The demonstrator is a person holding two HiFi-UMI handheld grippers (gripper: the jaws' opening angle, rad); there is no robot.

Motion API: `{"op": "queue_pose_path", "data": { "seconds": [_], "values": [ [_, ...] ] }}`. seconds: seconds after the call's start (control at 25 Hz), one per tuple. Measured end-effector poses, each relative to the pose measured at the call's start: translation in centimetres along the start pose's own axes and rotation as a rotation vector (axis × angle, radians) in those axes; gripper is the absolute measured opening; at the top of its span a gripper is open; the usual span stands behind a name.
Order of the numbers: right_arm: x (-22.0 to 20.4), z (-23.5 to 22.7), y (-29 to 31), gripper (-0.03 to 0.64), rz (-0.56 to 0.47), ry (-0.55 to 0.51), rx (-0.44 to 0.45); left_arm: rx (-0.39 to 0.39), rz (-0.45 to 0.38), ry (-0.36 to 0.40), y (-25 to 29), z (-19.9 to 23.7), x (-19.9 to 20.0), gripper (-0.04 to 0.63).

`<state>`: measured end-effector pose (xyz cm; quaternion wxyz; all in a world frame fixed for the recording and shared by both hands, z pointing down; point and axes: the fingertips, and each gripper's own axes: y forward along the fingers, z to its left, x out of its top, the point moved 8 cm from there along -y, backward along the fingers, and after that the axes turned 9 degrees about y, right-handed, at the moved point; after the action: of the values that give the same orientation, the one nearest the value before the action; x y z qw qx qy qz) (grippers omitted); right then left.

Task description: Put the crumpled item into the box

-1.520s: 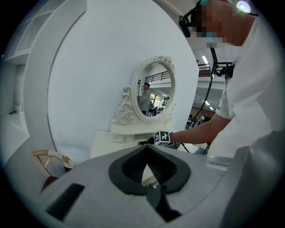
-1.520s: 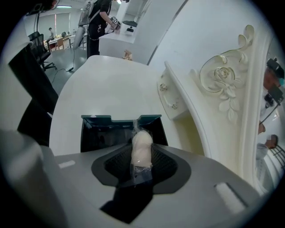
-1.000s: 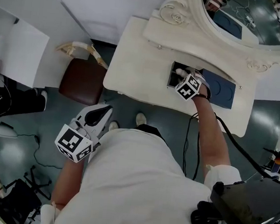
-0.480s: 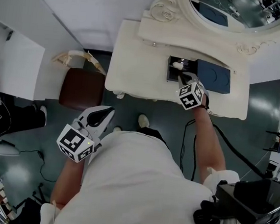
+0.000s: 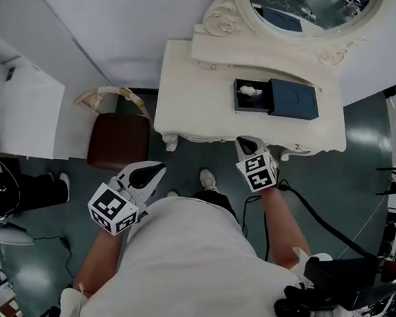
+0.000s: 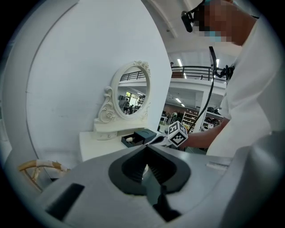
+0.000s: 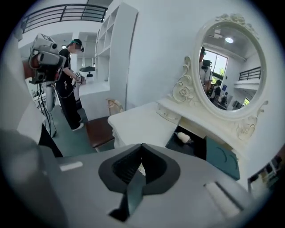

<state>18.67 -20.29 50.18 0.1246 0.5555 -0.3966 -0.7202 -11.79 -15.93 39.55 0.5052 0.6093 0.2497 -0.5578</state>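
Note:
The dark box sits open on the white dressing table, its blue lid beside it on the right. The white crumpled item lies inside the box, also visible as the item in the right gripper view. My right gripper hangs at the table's front edge, clear of the box, jaws shut and empty. My left gripper is held low beside the person's body, over the floor, shut with nothing in it. From the left gripper view the box is far ahead.
An oval mirror in a carved white frame stands at the table's back. A brown stool is left of the table, with a wicker piece behind it. A person in black stands far left. A black cable trails from my right arm.
My right gripper has pulled back out of the box to the table's front edge and its jaws have closed. The white item stays in the box. The left gripper has barely moved.

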Motion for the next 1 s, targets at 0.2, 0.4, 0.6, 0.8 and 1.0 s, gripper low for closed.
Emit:
{"op": "queue_pose_path", "data": {
  "seconds": [0.2,0.4,0.6,0.8,1.0],
  "values": [
    [-1.3,5.1,-3.4,0.001,-0.057,0.114,0.061,-0.054,0.003,0.021,-1.7,-1.2,-0.9,0.002],
    [-1.6,9.7,-6.2,0.0,-0.095,0.139,0.08,-0.101,0.005,0.026,-3.3,-1.9,-2.2,0.002],
    [-1.9,13.5,-8.2,0.0,-0.1,0.128,0.122,-0.131,0.005,0.026,-4.2,-3.0,-3.1,0.001],
    [-2.3,15.3,-9.1,0.0,-0.121,0.12,0.14,-0.145,-0.005,0.015,-4.6,-4.0,-3.7,0.002],
    [-2.0,16.7,-9.7,0.0,-0.133,0.107,0.165,-0.148,0.004,0.012,-5.5,-4.7,-4.1,0.002]
  ]
}}
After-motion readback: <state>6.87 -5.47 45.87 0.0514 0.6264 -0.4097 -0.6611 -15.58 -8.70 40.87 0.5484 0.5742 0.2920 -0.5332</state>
